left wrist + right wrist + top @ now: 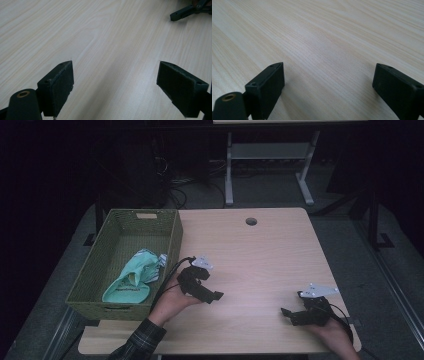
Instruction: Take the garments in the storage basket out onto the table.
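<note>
A crumpled mint-green cloth (131,282) with a white patterned part lies in the woven green basket (95,265), toward its front right corner.

The high view is dim, its surroundings nearly black; the table (260,255) is softly lit, and both gripper views are bright and sharp.

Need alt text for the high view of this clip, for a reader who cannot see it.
A person's two hands rest on a light wooden table, each holding a black two-jaw gripper: the left gripper beside a green woven basket, the right gripper near the table's front right corner, both open and empty. A mint-green cloth lies crumpled in the basket.
</note>
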`<state>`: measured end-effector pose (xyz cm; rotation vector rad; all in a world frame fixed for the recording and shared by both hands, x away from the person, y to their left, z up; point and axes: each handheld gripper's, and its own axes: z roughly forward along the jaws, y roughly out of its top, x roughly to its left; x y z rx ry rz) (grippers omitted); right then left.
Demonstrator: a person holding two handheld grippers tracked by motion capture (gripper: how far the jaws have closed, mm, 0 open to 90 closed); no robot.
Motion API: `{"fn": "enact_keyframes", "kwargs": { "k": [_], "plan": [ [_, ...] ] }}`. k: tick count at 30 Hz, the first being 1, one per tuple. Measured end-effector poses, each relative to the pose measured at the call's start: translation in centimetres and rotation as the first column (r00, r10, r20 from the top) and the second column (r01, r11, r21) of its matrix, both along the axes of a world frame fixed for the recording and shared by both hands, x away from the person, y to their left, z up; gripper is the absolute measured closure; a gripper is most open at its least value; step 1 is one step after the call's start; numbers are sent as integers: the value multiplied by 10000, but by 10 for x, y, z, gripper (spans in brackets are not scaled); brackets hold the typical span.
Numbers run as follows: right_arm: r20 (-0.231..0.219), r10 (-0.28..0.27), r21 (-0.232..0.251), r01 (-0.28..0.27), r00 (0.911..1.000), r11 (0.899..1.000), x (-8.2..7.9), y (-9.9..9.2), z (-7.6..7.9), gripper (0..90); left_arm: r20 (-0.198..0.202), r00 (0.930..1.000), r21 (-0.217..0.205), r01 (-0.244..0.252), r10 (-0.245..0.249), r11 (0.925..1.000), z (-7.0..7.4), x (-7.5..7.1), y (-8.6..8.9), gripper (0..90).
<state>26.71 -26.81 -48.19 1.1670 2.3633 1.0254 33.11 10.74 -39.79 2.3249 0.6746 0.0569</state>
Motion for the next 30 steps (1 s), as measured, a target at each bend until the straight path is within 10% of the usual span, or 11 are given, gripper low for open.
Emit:
{"fn": "enact_keyframes", "kwargs": {
  "k": [30],
  "plan": [
    [4,3,-11,-3,10000,10000,0,0,0,101,208,9997,-416,169,-160,9990,35,14,14,136]
  ]
}}
